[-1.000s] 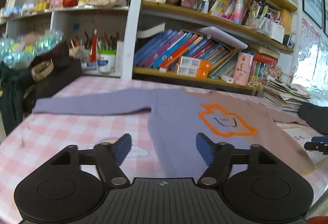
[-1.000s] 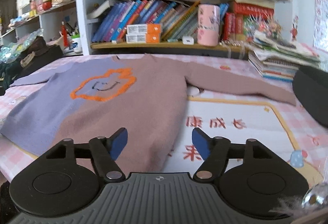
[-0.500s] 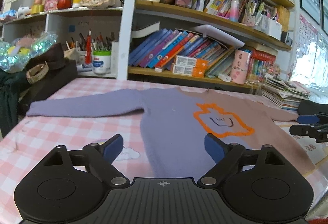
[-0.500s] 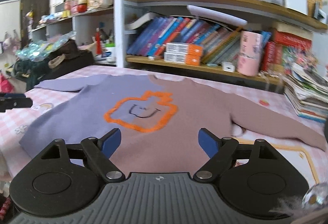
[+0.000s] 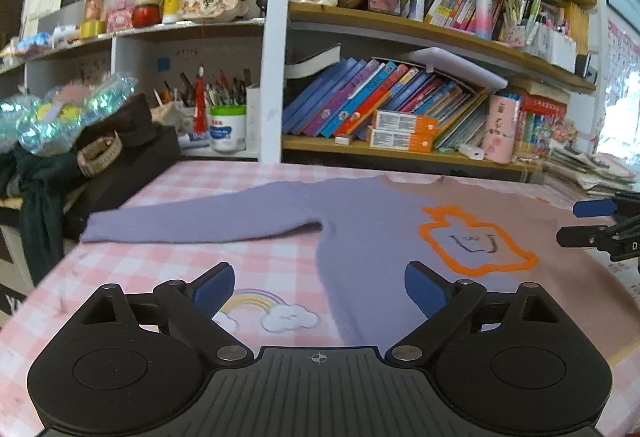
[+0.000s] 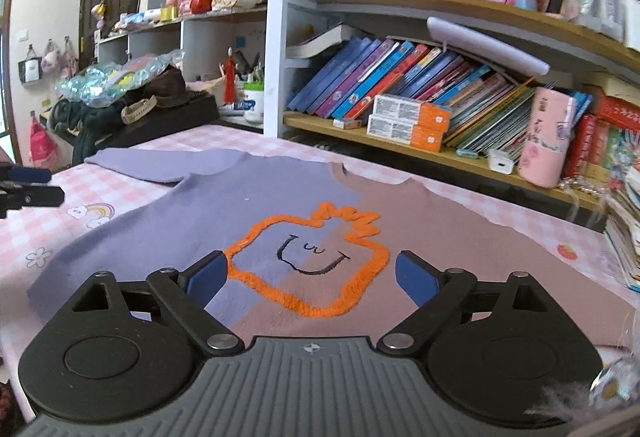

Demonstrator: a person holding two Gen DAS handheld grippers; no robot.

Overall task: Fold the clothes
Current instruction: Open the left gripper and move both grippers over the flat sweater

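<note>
A sweater (image 5: 372, 221), half purple and half dusty pink with an orange outlined smiley, lies flat and face up on the pink checked tablecloth (image 5: 168, 269). Its purple sleeve (image 5: 200, 221) stretches out to the left. My left gripper (image 5: 319, 287) is open and empty, above the cloth near the sweater's lower left hem. My right gripper (image 6: 312, 275) is open and empty, just in front of the smiley (image 6: 308, 261) on the sweater (image 6: 460, 237). The right gripper's tips (image 5: 592, 221) show at the right edge of the left wrist view, and the left gripper's tips (image 6: 28, 185) at the left edge of the right wrist view.
Bookshelves (image 5: 400, 117) full of books stand right behind the table. A dark pile of clothes and a black box (image 5: 120, 165) sit at the far left corner. A stack of magazines (image 6: 624, 229) lies at the right. A pink cup (image 6: 546, 137) stands on the low shelf.
Both grippers have opened wider and lifted, tilting up and back. The right gripper has swung left, from the sweater's right side to over the smiley. The sweater has not moved.
</note>
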